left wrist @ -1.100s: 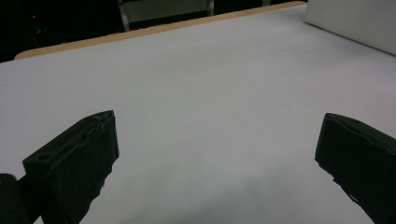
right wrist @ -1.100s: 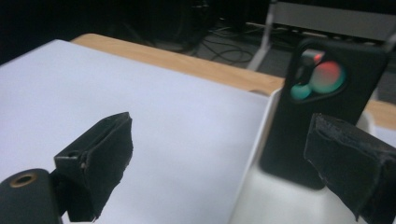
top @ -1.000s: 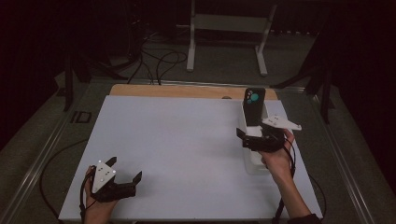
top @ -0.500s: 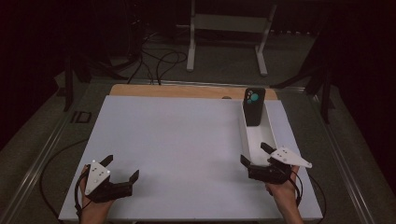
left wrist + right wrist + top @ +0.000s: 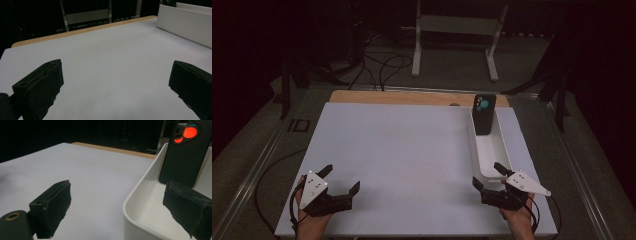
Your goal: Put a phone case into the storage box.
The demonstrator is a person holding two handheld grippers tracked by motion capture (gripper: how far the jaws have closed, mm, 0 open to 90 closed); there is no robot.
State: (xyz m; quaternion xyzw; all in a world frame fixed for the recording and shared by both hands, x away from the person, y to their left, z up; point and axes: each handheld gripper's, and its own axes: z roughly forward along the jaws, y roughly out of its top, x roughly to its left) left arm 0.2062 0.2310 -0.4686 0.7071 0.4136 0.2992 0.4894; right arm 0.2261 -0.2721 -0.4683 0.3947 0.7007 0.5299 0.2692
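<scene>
While both grippers rest near the table's near edge, the phone (image 5: 484,114) stands upright at the far end of the tray (image 5: 504,157), at about 1 o'clock from the table's middle in the high view. It leans against the tray's far wall with its back toward the person. That back is black, with a dark camera island that carries a teal round patch; in the right gripper view the same patch looks orange-red on the phone (image 5: 185,152). No brand name, label or writing can be read on it in any view.

The tray is a long, narrow white bin, running from roughly 1 o'clock down to 4 o'clock on the white table (image 5: 412,150). Its bare floor shows between the phone and the near wall.

The right gripper (image 5: 491,176) sits at about 5 o'clock, just at the tray's near end. Its jaws are spread wide and hold nothing. In its own view the right gripper (image 5: 117,205) has the tray (image 5: 140,202) rim between the jaws, one jaw outside over the table and the other over the tray's inside, apart from the phone.

The left gripper (image 5: 343,179) lies at about 7 o'clock, well apart from the tray. Its jaws also stand wide and empty, and in its own view the left gripper (image 5: 116,82) looks across bare white table (image 5: 107,50) toward the tray's (image 5: 185,27) side wall at the upper right. A wooden strip (image 5: 412,97) borders the table's far edge at 12 o'clock.
</scene>
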